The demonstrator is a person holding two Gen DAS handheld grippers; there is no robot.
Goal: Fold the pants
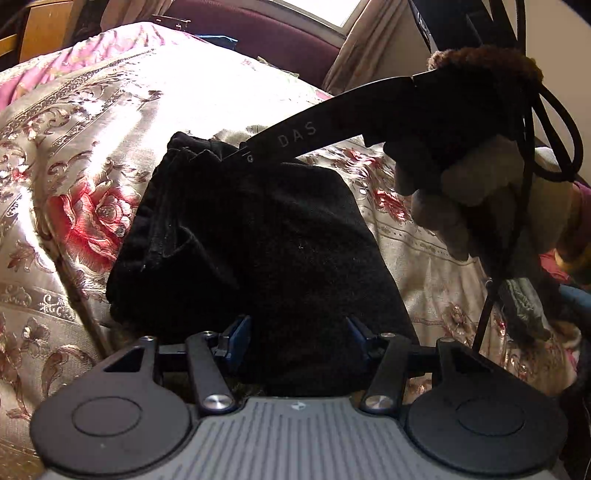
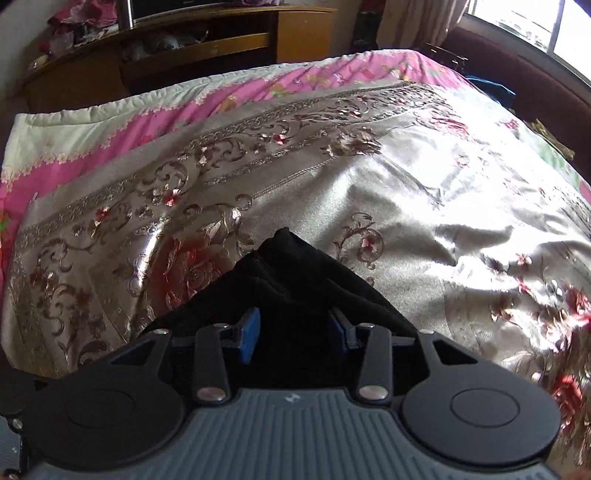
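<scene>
The black pants point(image 1: 251, 236) lie folded into a thick bundle on the floral bedspread point(image 1: 92, 147). My left gripper point(image 1: 299, 338) is open, its blue pads point(image 1: 240, 332) standing wide on either side of the bundle's near edge. The right gripper's black body, marked DAS, reaches over the bundle's far end from the right, held by a gloved hand point(image 1: 461, 192). In the right wrist view the right gripper point(image 2: 295, 328) is open with its blue pads point(image 2: 251, 328) on either side of the pants point(image 2: 288, 266).
The shiny cream bedspread with red roses point(image 2: 406, 192) covers the bed; a pink quilt point(image 2: 147, 122) shows at its far edge. A wooden cabinet point(image 2: 184, 48) stands behind. A dark red headboard point(image 1: 258, 29) and a curtain point(image 1: 365, 40) are at the back. Black cables point(image 1: 546, 129) hang at right.
</scene>
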